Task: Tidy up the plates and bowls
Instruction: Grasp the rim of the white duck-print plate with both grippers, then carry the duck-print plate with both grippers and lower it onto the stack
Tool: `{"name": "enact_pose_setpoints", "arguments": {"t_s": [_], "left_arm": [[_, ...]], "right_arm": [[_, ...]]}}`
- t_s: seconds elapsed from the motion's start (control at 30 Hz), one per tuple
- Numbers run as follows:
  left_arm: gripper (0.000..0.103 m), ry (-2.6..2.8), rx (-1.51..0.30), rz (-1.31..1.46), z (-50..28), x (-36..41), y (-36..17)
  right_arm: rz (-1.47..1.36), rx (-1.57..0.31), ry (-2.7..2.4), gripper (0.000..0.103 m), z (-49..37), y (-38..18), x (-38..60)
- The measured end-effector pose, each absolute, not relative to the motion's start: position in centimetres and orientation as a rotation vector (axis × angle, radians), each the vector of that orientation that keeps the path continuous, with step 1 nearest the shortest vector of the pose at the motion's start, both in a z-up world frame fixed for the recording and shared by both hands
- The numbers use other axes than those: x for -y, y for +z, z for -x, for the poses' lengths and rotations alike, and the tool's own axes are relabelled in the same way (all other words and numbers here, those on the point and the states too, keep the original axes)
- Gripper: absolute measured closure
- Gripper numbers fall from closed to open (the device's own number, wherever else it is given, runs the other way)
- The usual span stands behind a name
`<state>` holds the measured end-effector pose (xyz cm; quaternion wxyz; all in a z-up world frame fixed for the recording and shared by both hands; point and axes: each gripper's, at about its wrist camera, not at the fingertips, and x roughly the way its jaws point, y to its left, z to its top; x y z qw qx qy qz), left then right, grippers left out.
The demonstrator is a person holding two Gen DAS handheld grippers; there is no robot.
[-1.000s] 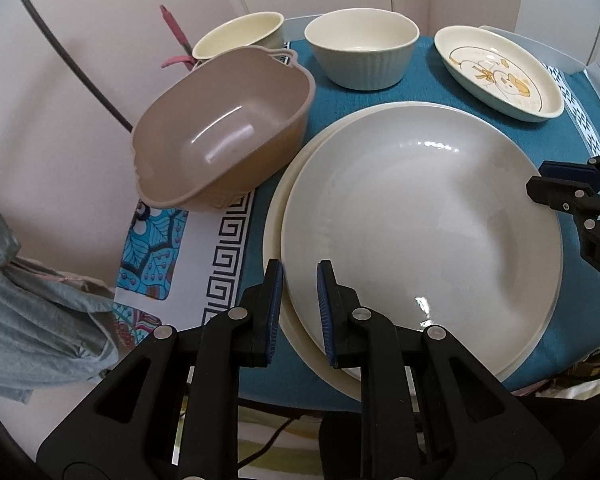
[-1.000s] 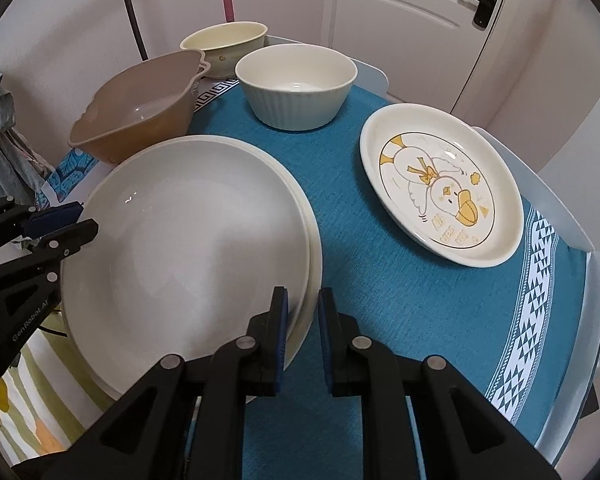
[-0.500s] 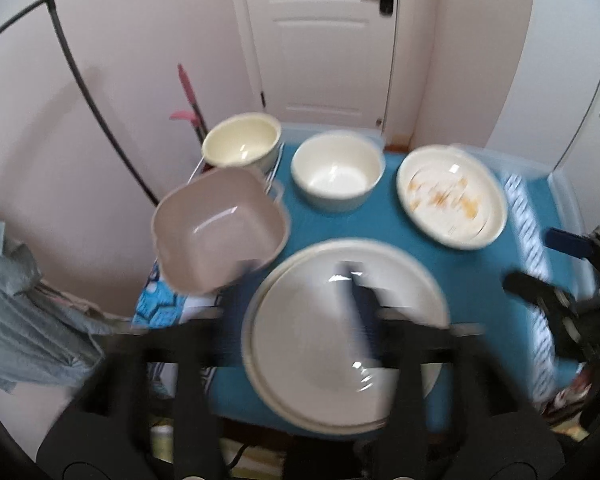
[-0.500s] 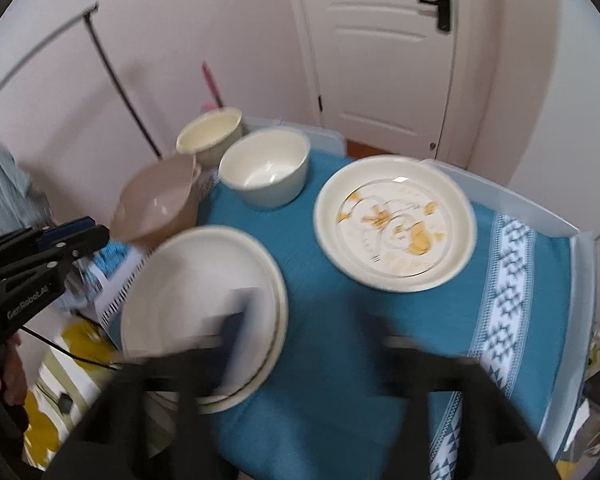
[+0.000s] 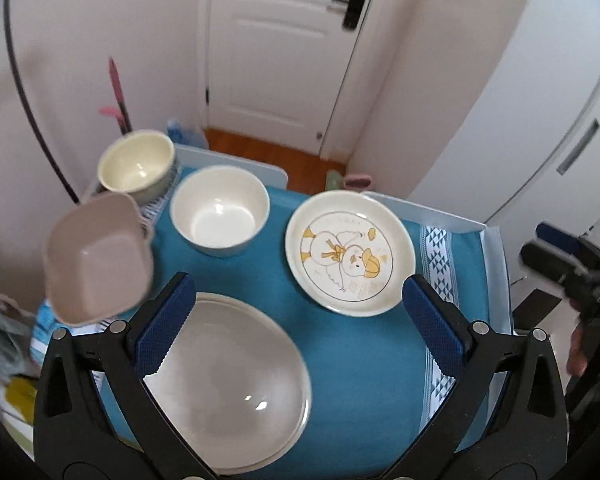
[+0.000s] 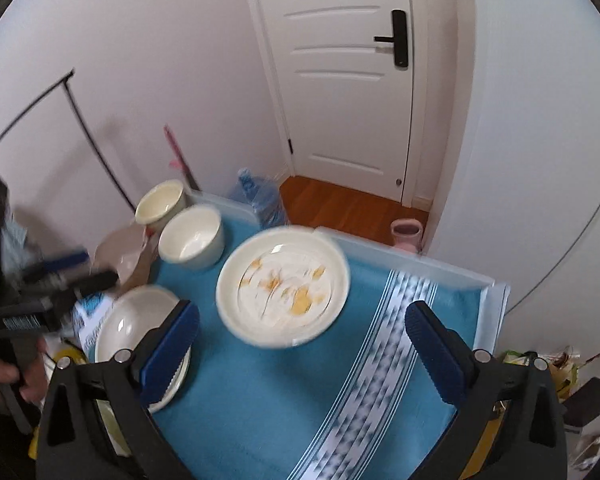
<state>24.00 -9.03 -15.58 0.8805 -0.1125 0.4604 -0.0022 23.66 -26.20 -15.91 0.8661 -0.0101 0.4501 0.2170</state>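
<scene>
Two black grippers with blue pads hang above the table: the left gripper and the right gripper, each with jaws opening wide and gripping nothing. On the teal tablecloth, two stacked plain cream plates lie at seven o'clock, a duck-printed cream plate at two, a ribbed white bowl at eleven, and a tan square bowl and pale yellow bowl at ten.
</scene>
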Motion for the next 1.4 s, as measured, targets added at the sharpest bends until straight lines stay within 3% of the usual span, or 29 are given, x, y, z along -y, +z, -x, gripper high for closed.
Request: {"name": "enact_pose_setpoints", "arguments": {"t_s": [0.2, 0.3, 0.4, 0.47, 0.57, 0.73, 0.87, 0.93, 1.03, 1.13, 1.4], "left_arm": [[0.001, -0.008, -1.126, 0.371, -28.5, 8.0, -21.0], [0.01, 0.006, -1.185, 0.41, -29.8, 7.8, -23.5], [0.025, 0.004, -1.243, 0.423, -31.1, 8.0, -25.9], [0.035, 0.001, -1.281, 0.418, -31.9, 8.2, -27.5], [0.046, -0.006, -1.318, 0.432, -32.6, 8.3, -29.2], [0.053, -0.01, -1.356, 0.431, -33.2, 8.7, -30.7], [0.065, -0.005, -1.376, 0.419, -33.4, 8.9, -31.2], [0.066, -0.005, -1.371, 0.411, -33.5, 9.0, -31.2], [0.087, -0.013, -1.378, 0.412, -33.5, 9.1, -31.4], [0.087, -0.009, -1.372, 0.405, -33.3, 9.3, -31.1], [0.087, -0.011, -1.354, 0.351, -32.9, 9.8, -30.2]], "right_arm": [[-0.002, -1.125, 0.453, 0.001, -30.5, -20.3, 26.7], [-0.065, -1.22, 0.487, 0.001, -32.9, -24.0, 26.8], [-0.091, -1.288, 0.521, 0.015, -34.3, -27.1, 26.4], [-0.08, -1.33, 0.542, 0.03, -35.2, -29.1, 25.7], [-0.079, -1.365, 0.572, 0.037, -35.5, -30.9, 25.0], [-0.061, -1.405, 0.606, 0.054, -36.0, -32.7, 24.3], [-0.049, -1.438, 0.6, 0.069, -36.3, -33.5, 24.3], [-0.052, -1.447, 0.598, 0.07, -36.4, -33.9, 24.4], [-0.054, -1.456, 0.605, 0.082, -36.5, -34.1, 24.4], [-0.027, -1.458, 0.606, 0.089, -36.6, -34.3, 24.1], [-0.014, -1.431, 0.611, 0.089, -36.1, -34.0, 24.2]]}}
